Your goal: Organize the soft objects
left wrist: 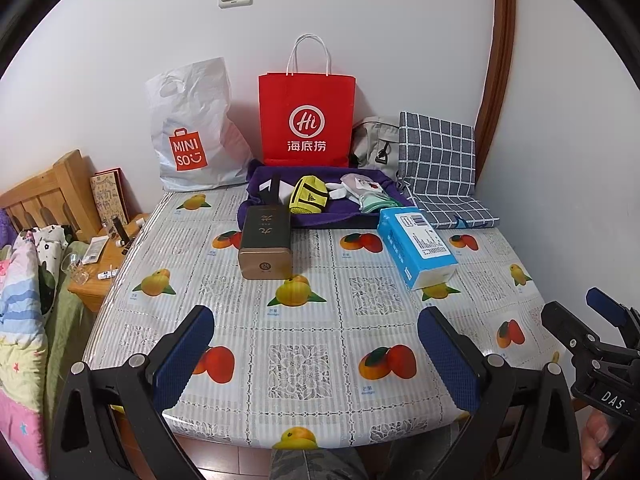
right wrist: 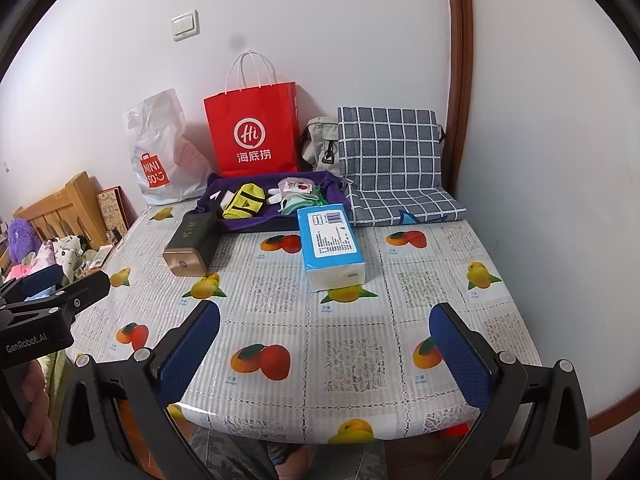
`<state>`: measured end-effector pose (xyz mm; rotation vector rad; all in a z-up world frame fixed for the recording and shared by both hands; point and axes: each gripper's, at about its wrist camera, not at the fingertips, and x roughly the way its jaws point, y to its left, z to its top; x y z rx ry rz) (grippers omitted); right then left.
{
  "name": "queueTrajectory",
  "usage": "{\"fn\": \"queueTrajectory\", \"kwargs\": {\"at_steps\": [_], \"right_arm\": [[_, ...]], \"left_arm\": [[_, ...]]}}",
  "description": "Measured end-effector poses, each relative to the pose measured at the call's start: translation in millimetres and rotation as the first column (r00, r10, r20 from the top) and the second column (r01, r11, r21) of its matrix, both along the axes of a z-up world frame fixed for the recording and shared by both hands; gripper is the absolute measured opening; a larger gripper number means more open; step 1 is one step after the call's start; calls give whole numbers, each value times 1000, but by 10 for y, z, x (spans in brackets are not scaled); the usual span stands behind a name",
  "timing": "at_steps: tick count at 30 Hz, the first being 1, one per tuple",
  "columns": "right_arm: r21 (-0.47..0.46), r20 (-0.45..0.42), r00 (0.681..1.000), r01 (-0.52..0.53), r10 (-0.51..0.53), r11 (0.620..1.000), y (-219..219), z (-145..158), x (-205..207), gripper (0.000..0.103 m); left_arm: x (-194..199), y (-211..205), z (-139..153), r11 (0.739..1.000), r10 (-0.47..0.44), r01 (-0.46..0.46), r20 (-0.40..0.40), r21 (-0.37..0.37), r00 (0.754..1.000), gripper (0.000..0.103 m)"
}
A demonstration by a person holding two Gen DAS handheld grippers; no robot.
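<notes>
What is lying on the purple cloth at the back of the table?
On the purple cloth lie a yellow sock, a white sock and a pale green one. The dark box covers its near left corner, hiding whatever is beneath.

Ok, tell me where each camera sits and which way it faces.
Left wrist: on the left gripper at the table's near edge, facing the wall; own open fingers, the right gripper at far right and camo trousers below show.
Right wrist: on the right gripper, same edge, further right, facing likewise; own open fingers, the left gripper at far left.
Shared: red bag, tissue pack, dark tin, purple tray.
</notes>
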<state>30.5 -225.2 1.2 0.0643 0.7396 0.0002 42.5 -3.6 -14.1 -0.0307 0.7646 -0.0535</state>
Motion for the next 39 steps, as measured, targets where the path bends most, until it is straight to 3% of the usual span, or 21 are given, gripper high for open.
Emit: {"fn": "queueTrajectory", "kwargs": {"at_steps": [39], "right_arm": [[2, 8, 1000, 1, -1, 1000, -22, 34, -11, 103]], "left_arm": [[-2, -5, 18, 1000, 4, -4, 4, -3, 1000, 103]]}}
